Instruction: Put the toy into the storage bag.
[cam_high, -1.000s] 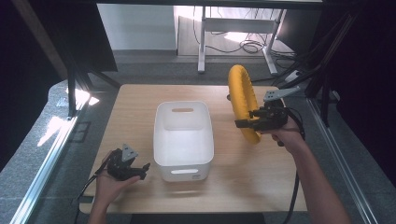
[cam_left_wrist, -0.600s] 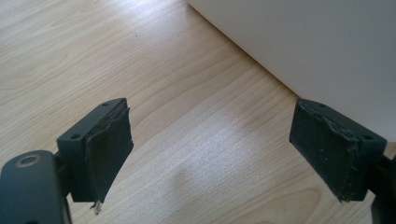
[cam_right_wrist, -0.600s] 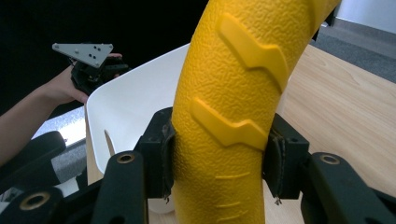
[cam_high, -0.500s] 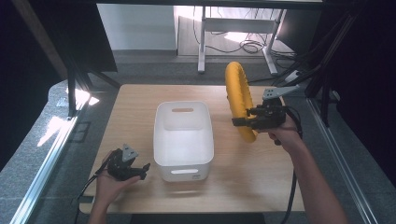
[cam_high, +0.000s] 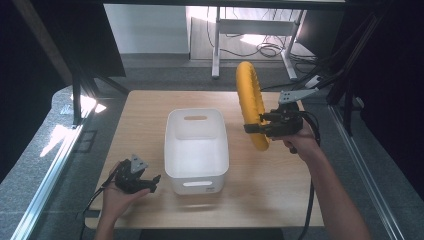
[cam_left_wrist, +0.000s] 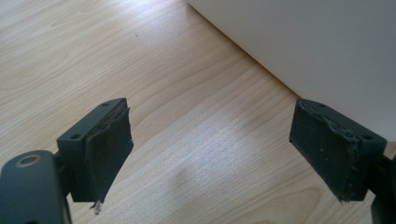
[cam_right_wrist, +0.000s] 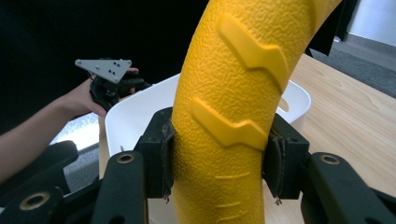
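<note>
Yellow tyre (cam_high: 251, 105) with zigzag tread, white bin (cam_high: 196, 150), pale woodgrain table (cam_high: 280, 190).

Left gripper (cam_left_wrist: 212, 154) and right gripper (cam_right_wrist: 219, 158) — matt black bodies, brass-ringed screws, worn dark pads (cam_left_wrist: 109, 151); each carries a grey three-cornered plate (cam_high: 296, 94) with small holes — black cables trail. Forearms bare, unsleeved.

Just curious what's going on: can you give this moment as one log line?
right tool: shut on yellow ring, held beside white bin | left tool: open, empty, on table
</note>
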